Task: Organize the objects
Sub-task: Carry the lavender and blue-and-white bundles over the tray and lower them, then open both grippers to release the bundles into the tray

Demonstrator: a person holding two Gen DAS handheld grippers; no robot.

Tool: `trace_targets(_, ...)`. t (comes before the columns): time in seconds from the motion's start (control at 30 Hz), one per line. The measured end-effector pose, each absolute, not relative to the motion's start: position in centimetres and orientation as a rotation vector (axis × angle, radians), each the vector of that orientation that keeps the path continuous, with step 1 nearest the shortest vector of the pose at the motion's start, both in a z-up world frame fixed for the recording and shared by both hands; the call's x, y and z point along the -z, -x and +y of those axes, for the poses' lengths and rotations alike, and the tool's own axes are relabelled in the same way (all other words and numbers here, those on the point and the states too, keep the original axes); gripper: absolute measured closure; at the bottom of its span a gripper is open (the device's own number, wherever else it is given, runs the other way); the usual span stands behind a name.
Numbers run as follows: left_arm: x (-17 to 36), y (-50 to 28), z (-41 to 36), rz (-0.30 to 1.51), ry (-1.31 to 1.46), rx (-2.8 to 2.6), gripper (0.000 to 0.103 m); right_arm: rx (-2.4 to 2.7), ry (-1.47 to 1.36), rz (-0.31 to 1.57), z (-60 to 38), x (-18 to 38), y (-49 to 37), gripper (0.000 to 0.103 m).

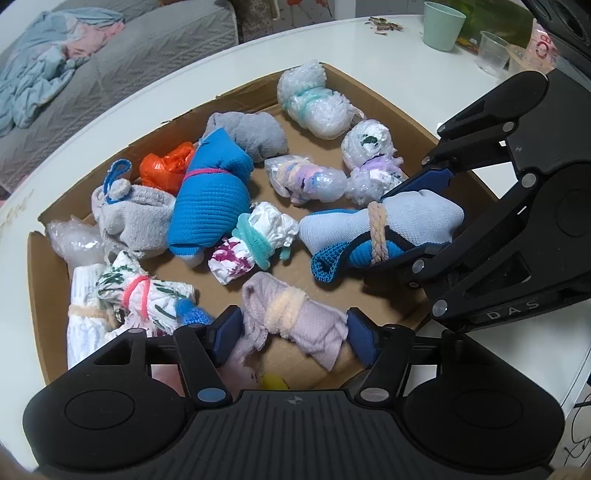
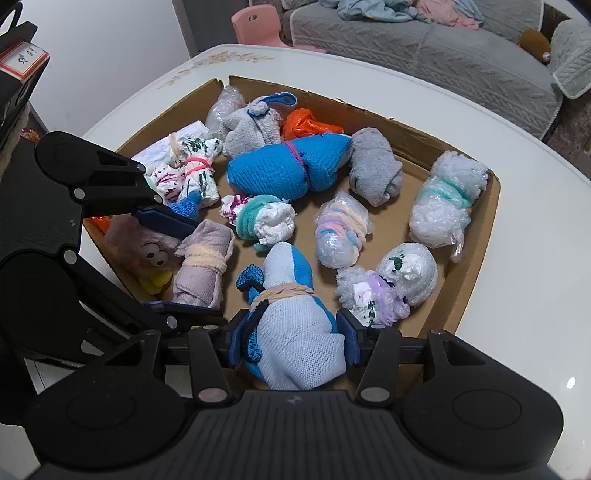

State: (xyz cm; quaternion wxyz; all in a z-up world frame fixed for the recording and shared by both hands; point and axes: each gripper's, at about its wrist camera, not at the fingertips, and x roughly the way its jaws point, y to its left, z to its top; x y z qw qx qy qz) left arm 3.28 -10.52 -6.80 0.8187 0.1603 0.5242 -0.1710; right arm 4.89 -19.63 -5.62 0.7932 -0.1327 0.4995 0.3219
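Crowding the cardboard box (image 1: 424, 129), bundles surround both tools: left tool (image 1: 293, 328) pinching lilac bundle (image 1: 291, 325), right tool (image 2: 293, 341) pinching pale-blue bundle (image 2: 299, 347).

I'm working in a home living room: a grey quilted sofa (image 2: 424, 48) strewn with clothes (image 1: 48, 62), beside a white table (image 1: 388, 48).

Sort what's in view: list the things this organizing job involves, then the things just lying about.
Job:
cardboard box
pale blue bundle in right claw
lilac bundle between left claw fingers
big blue knit bundle

Lying about:
green cup
clear plastic cup
sofa
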Motion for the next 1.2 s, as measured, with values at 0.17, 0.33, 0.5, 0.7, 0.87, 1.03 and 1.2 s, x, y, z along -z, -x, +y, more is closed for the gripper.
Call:
trace_targets(0.17,7.1,-3.7,-9.8,1.153,-0.29,0.322,0.019,-0.684,0.281,1.073,-19.8,5.7,-4.8,0.056)
trace_targets(0.33,7.5,-4.3,-8.7,1.192,-0.225,0.273,0.009,-0.676,0.274,1.066,-20.0,5.6,-4.7,0.056)
trace_targets(0.5,7.6,-4.7,-8.2,1.231,-0.177,0.233,0.008,-0.668,0.262,1.061,-20.1,5.3,-4.8,0.054)
trace_targets(0.7,6.5,-4.8,-7.2,1.278,-0.057,0.222,0.004,-0.652,0.184,1.055,-21.2,3.9,-5.2,0.028)
trace_targets(0.87,4.0,-4.1,-5.8,1.255,-0.065,0.163,0.001,-0.643,0.085,1.025,-22.3,2.0,-5.2,0.013)
trace_targets(1.03,0.6,-2.4,-5.3,1.142,-0.101,0.01,0.001,-0.596,-0.014,0.972,-22.8,1.0,-5.4,0.004)
trace_targets(1.2,-1.5,-1.7,-4.4,1.106,-0.053,-0.094,0.001,-0.542,-0.052,0.92,-22.4,0.5,-5.4,0.001)
